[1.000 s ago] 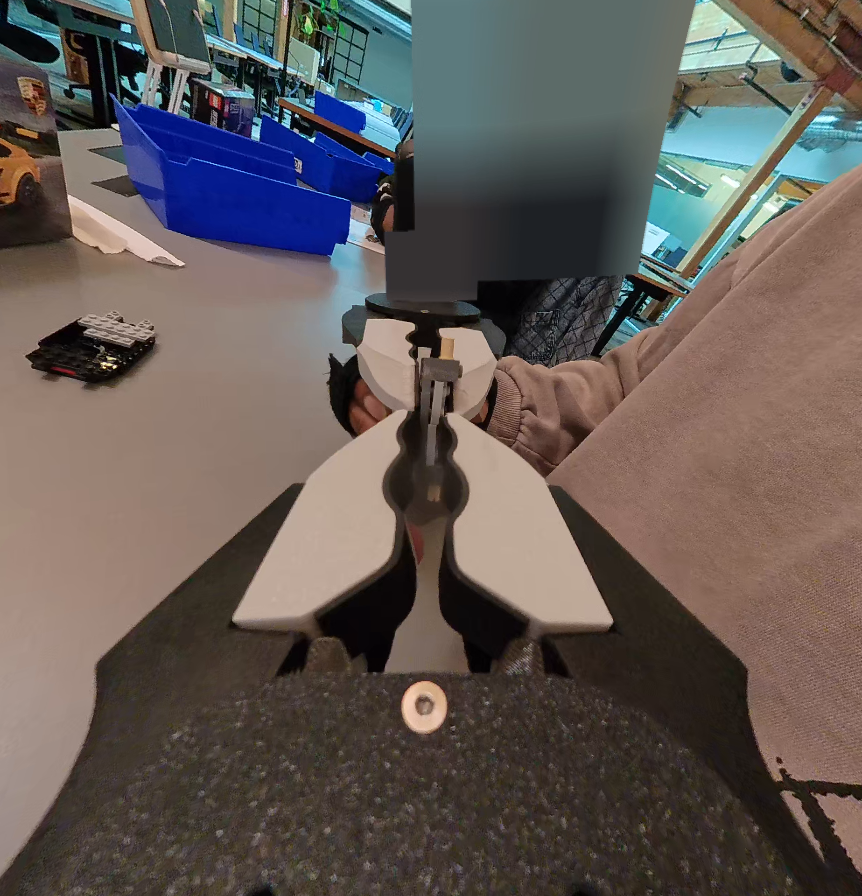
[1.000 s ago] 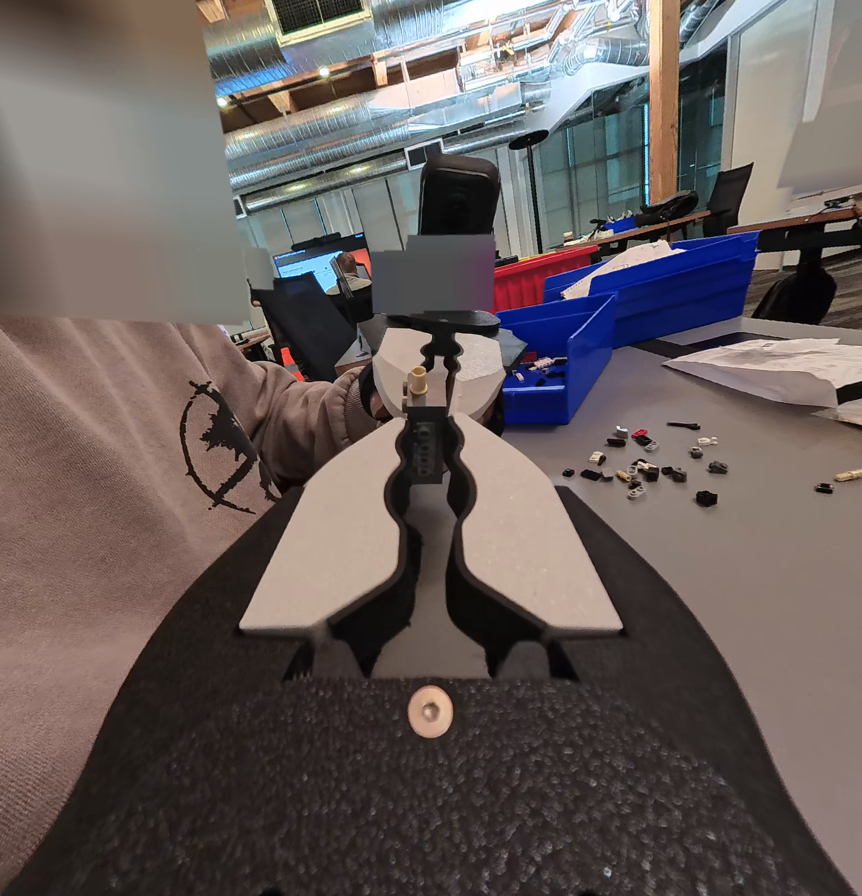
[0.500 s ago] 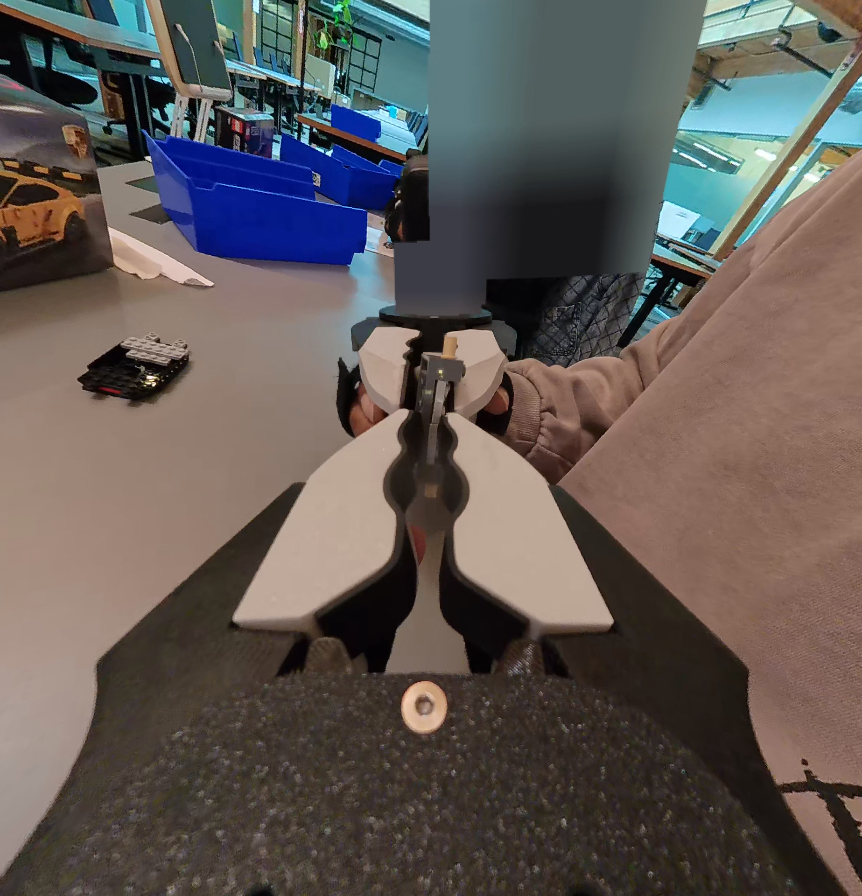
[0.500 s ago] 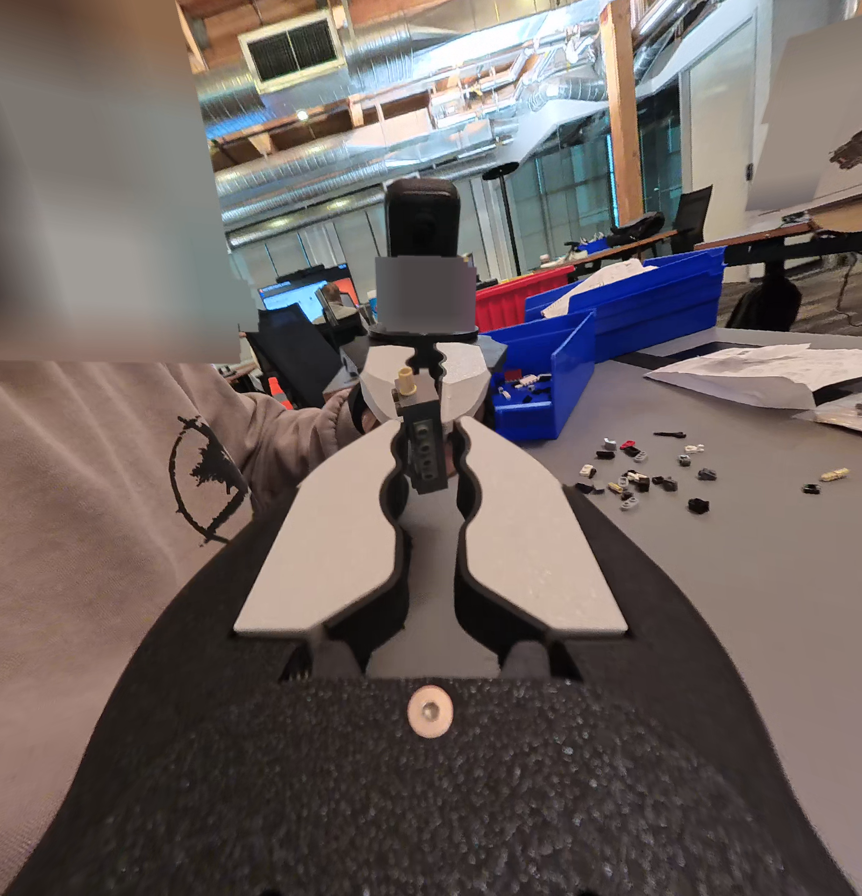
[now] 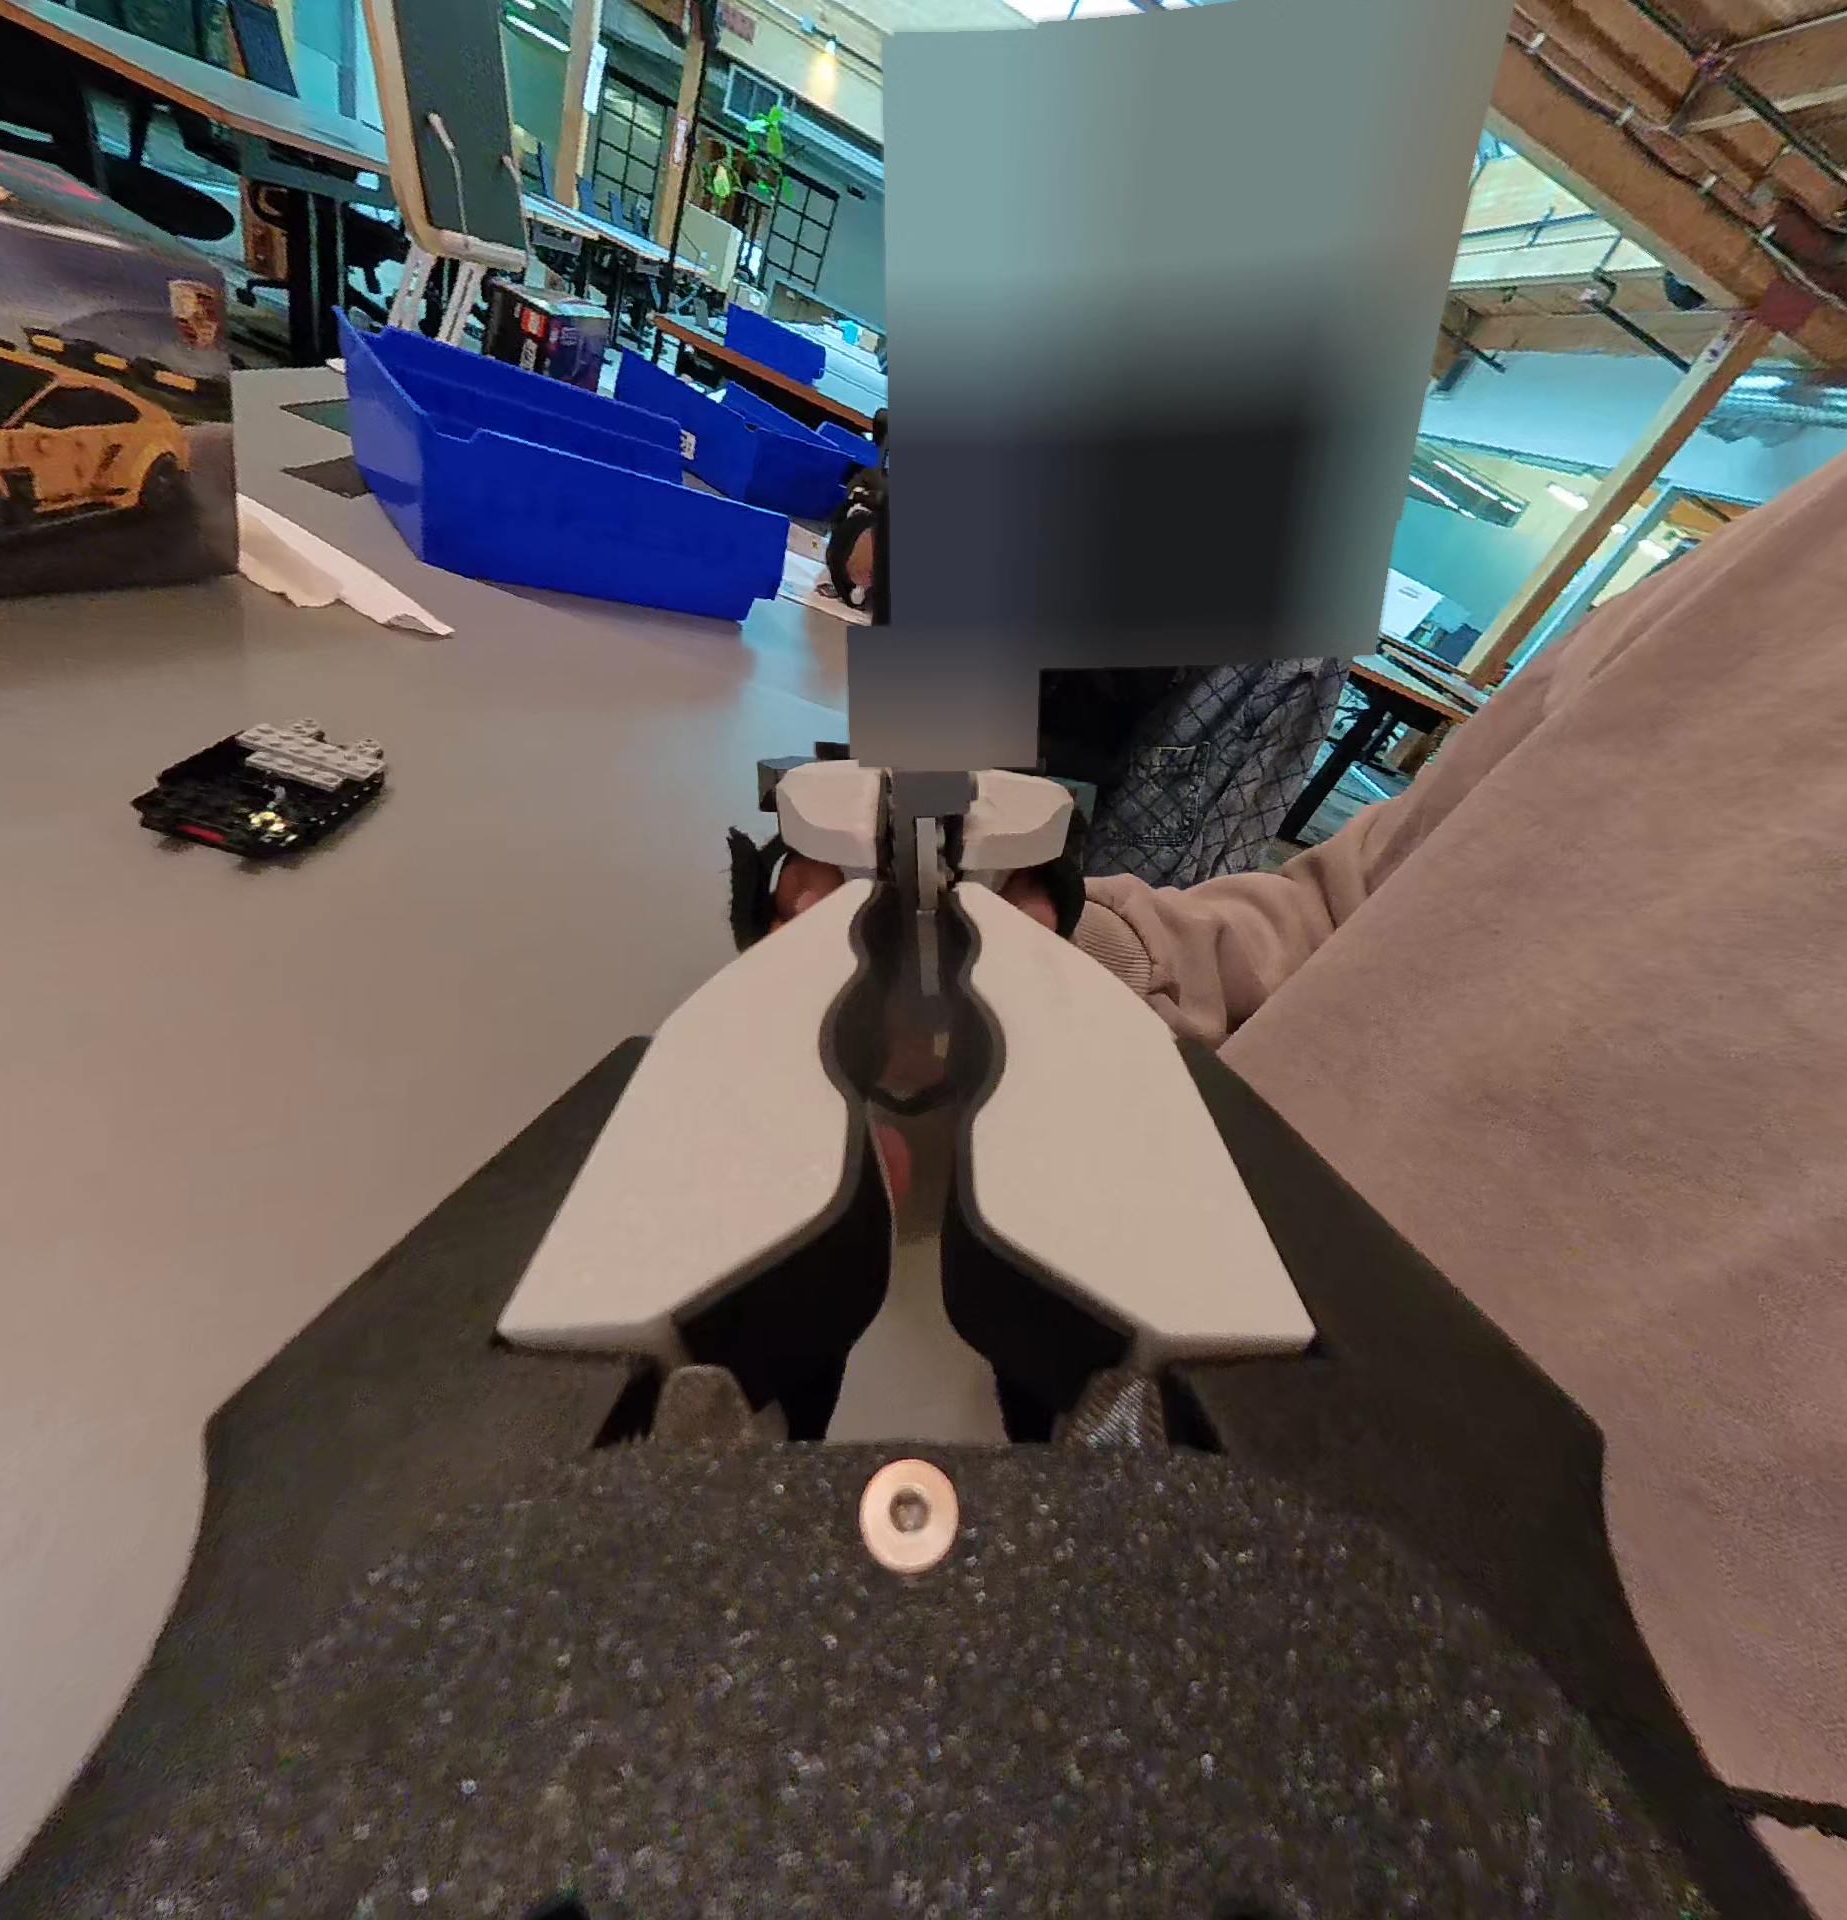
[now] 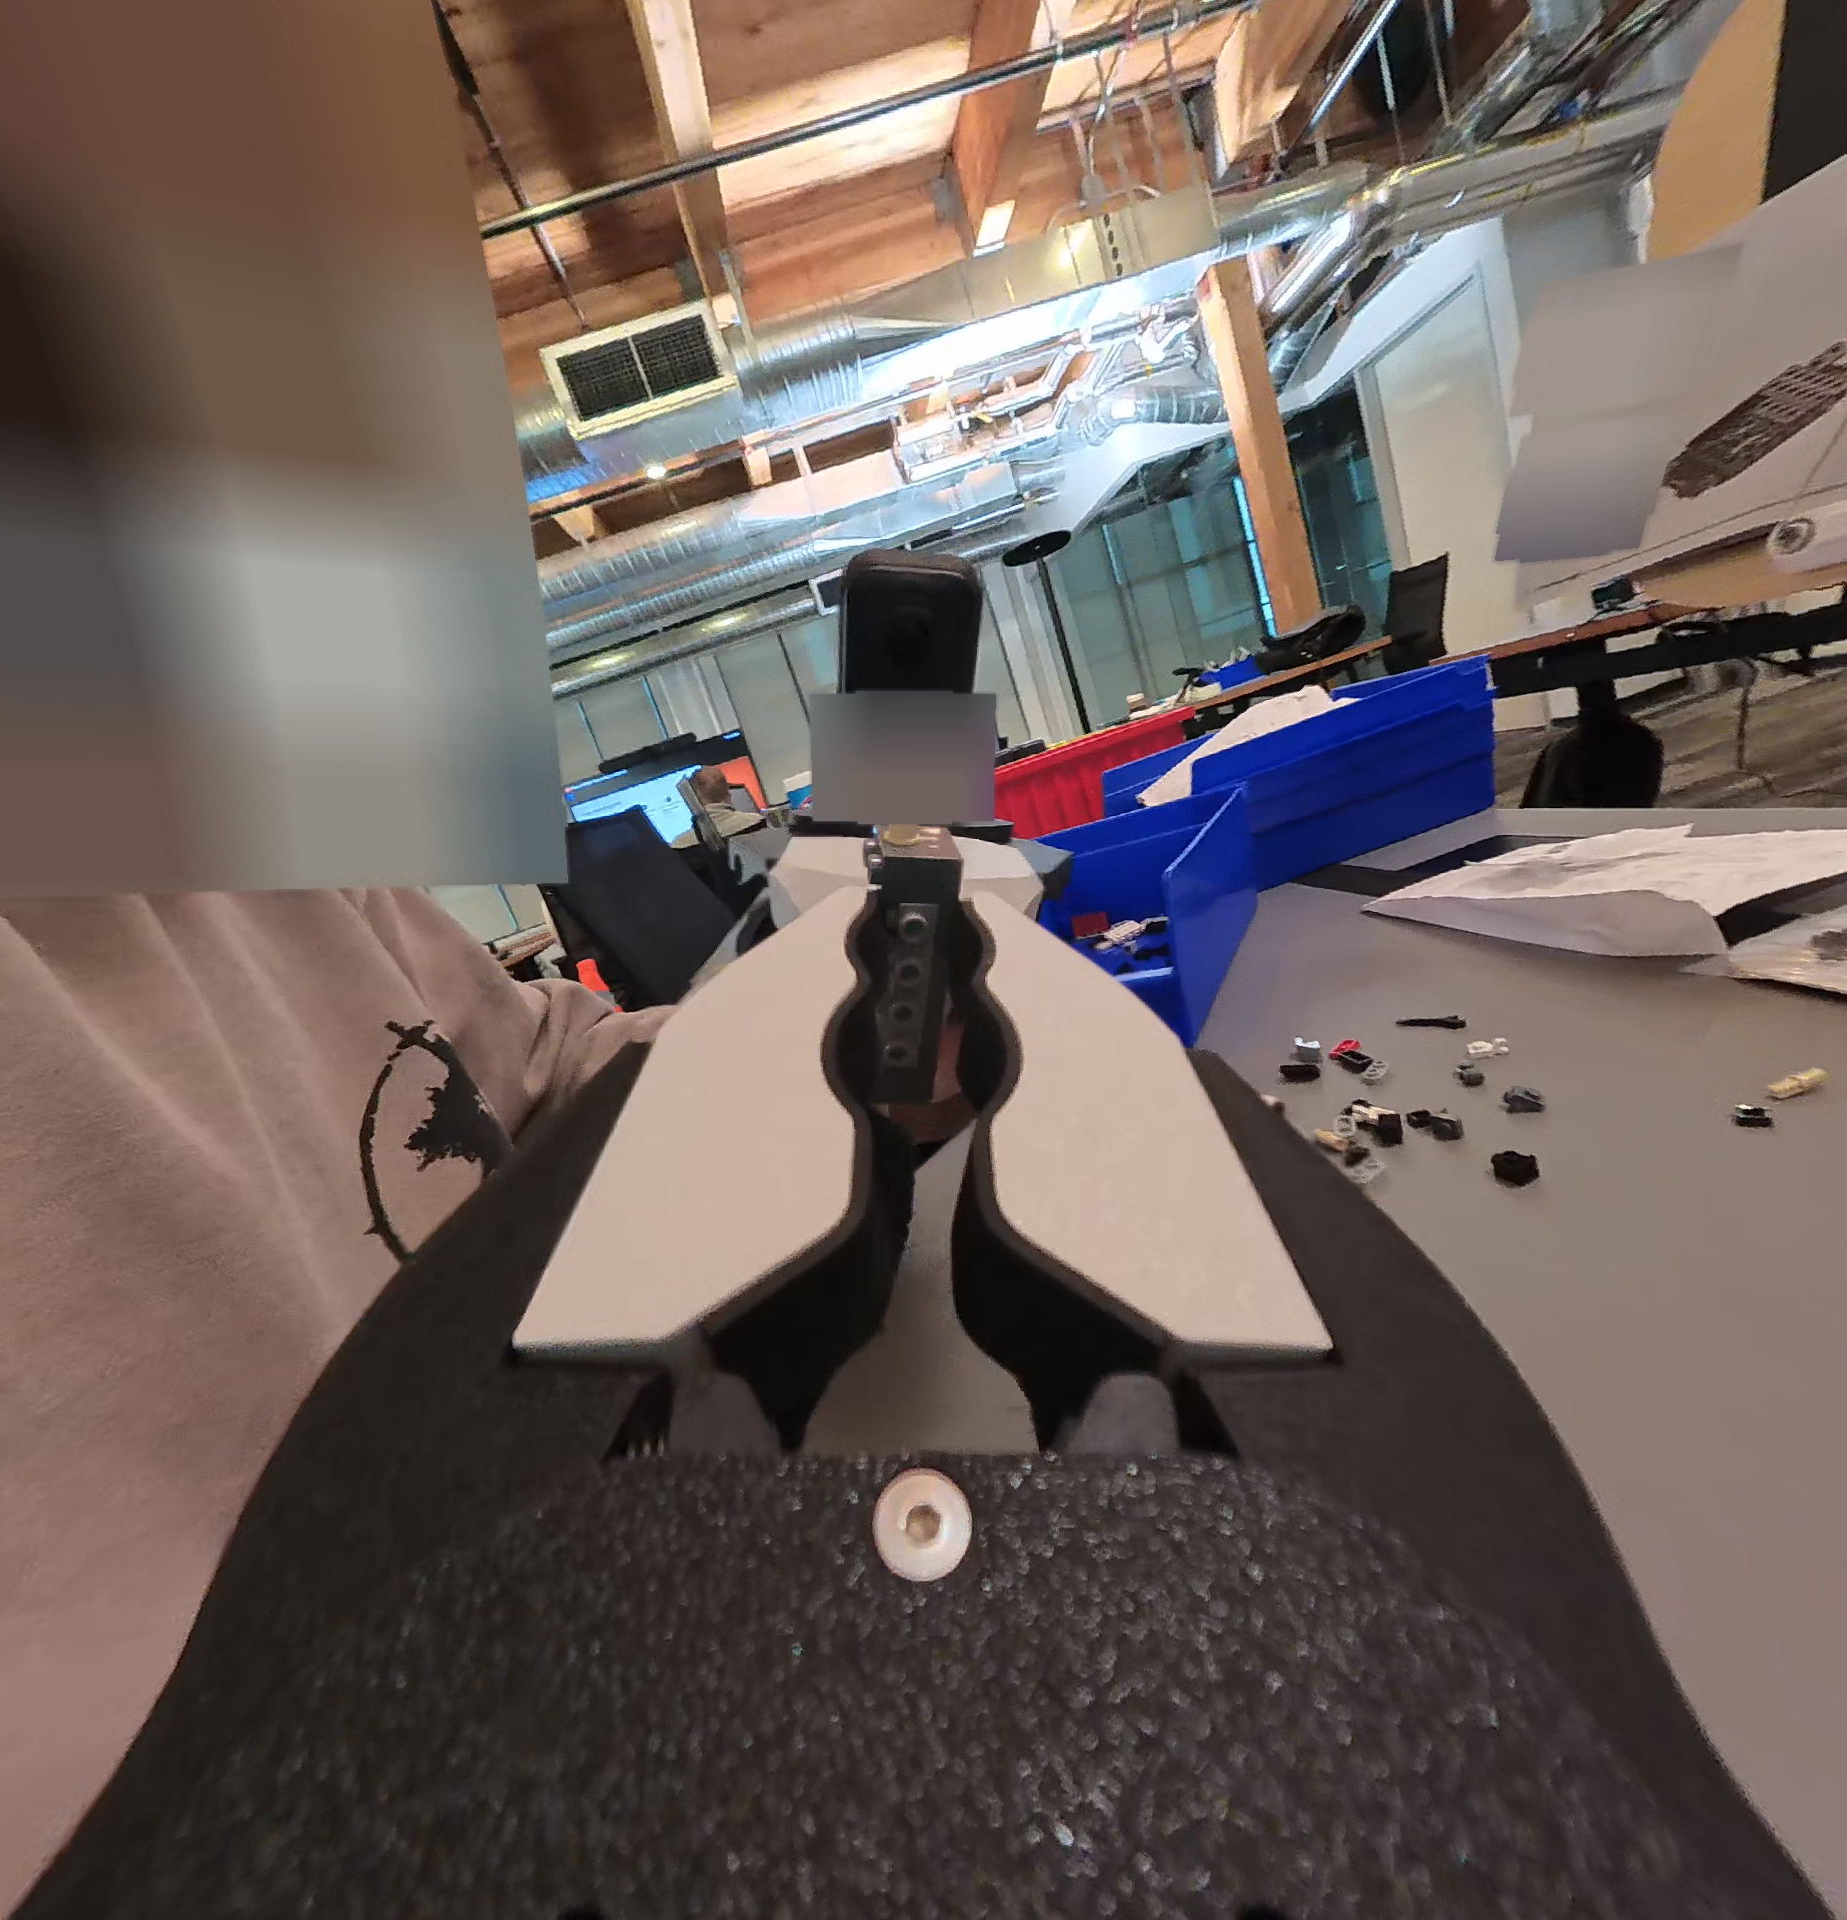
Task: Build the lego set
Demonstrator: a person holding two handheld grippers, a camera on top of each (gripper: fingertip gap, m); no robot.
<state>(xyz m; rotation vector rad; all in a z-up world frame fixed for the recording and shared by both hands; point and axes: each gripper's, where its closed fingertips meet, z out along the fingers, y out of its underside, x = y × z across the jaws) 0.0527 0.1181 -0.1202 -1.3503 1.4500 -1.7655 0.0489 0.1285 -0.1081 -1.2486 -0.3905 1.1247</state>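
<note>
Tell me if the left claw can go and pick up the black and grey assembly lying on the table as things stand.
Probably not yet. The left claw is shut on a thin grey piece that meets the right claw. The table toward the black and grey assembly looks free, but the claw must first let go.

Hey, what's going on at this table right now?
A person is building a lego set with two hand-held grippers, held nose to nose above the table. The right hand-held gripper is shut on a dark beam; the left hand-held gripper is shut on a grey piece. A black base and loose pieces lie on the table.
</note>
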